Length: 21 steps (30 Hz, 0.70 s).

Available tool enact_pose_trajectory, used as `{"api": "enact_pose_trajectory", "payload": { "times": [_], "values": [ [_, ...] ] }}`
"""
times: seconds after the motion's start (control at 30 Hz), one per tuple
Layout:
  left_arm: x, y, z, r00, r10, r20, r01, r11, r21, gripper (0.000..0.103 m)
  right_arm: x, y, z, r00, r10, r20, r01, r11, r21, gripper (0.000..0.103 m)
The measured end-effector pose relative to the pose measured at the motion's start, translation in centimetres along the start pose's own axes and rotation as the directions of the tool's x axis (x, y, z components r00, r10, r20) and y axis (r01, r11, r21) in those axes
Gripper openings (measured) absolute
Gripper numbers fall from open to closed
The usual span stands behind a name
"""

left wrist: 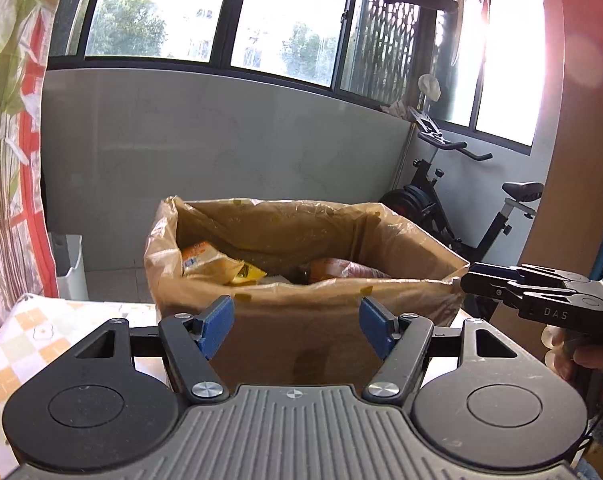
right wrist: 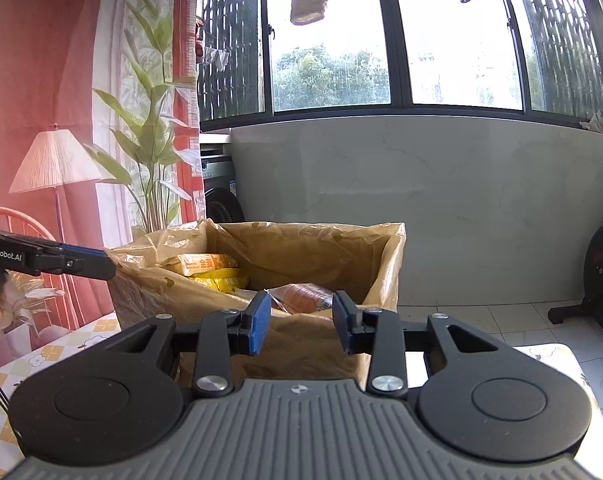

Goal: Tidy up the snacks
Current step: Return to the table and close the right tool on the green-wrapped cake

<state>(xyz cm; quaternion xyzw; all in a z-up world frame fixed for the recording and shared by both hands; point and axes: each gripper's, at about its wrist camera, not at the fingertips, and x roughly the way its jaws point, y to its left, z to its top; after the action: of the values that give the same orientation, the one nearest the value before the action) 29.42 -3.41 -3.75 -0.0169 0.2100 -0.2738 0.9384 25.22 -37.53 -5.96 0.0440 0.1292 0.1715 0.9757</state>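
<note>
A cardboard box [left wrist: 301,320] lined with a translucent plastic bag [right wrist: 141,276] stands on the checked tablecloth [left wrist: 17,344], holding an orange snack packet [right wrist: 199,265], a yellow packet [right wrist: 221,280] and a reddish-brown packet [right wrist: 301,298]. The left gripper [left wrist: 296,326] hangs spread and empty before the box's near wall. The right gripper [right wrist: 301,326], narrower, grasps nothing either.

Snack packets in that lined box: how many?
3 show: an orange-white packet far left, a yellow packet beside it, a reddish packet nearer right. More may be hidden underneath.
</note>
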Motion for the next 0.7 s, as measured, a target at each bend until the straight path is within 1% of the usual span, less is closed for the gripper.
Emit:
{"api": "enact_pose_trajectory", "payload": {
  "times": [0.17,0.23,0.3,0.4,0.43,0.47,0.5,0.53,0.6,0.7],
  "values": [
    [-1.6,0.6,-2.1,1.0,-0.002,-0.02,0.001,1.0,-0.021,0.071,-1.7,-0.4,-2.6,1.0,0.003,0.004,-0.003,0.998,0.065,0.037],
    [-1.8,0.9,-3.1,1.0,0.007,-0.022,-0.008,0.999,-0.032,0.071,-2.1,-0.8,-4.2,1.0,0.026,-0.007,-0.025,0.993,0.113,0.037],
    [-1.5,1.0,-3.9,0.999,0.027,-0.032,-0.028,0.999,-0.038,0.071,-1.9,-1.0,-5.9,0.998,0.031,-0.051,-0.024,0.991,0.133,0.038],
    [-0.9,1.2,-4.9,0.998,0.044,-0.054,-0.047,0.998,-0.043,0.071,-0.9,-1.1,-8.1,0.99,0.033,-0.14,-0.016,0.992,0.125,0.039],
    [-0.7,1.3,-5.2,0.997,0.048,-0.057,-0.051,0.998,-0.047,0.071,-0.5,-1.3,-8.6,0.985,0.037,-0.166,-0.017,0.993,0.119,0.042],
    [-0.5,1.3,-5.4,0.997,0.049,-0.06,-0.053,0.997,-0.052,0.071,0.0,-1.4,-9.2,0.98,0.035,-0.195,-0.014,0.994,0.107,0.045],
    [-0.4,1.4,-5.5,0.997,0.051,-0.062,-0.055,0.997,-0.059,0.071,0.5,-1.4,-9.7,0.973,0.033,-0.227,-0.013,0.996,0.091,0.05],
    [-0.2,1.4,-5.6,0.996,0.054,-0.064,-0.058,0.996,-0.064,0.071,1.2,-1.4,-10.2,0.965,0.033,-0.26,-0.014,0.997,0.073,0.052],
    [0.2,1.5,-5.8,0.996,0.055,-0.067,-0.06,0.996,-0.069,0.071,2.2,-1.5,-11.1,0.951,0.041,-0.305,-0.027,0.998,0.052,0.052],
    [0.6,1.3,-6.3,0.995,0.057,-0.076,-0.062,0.995,-0.076,0.071,3.7,-1.8,-11.9,0.935,0.055,-0.35,-0.039,0.998,0.054,0.052]
  ]
}}
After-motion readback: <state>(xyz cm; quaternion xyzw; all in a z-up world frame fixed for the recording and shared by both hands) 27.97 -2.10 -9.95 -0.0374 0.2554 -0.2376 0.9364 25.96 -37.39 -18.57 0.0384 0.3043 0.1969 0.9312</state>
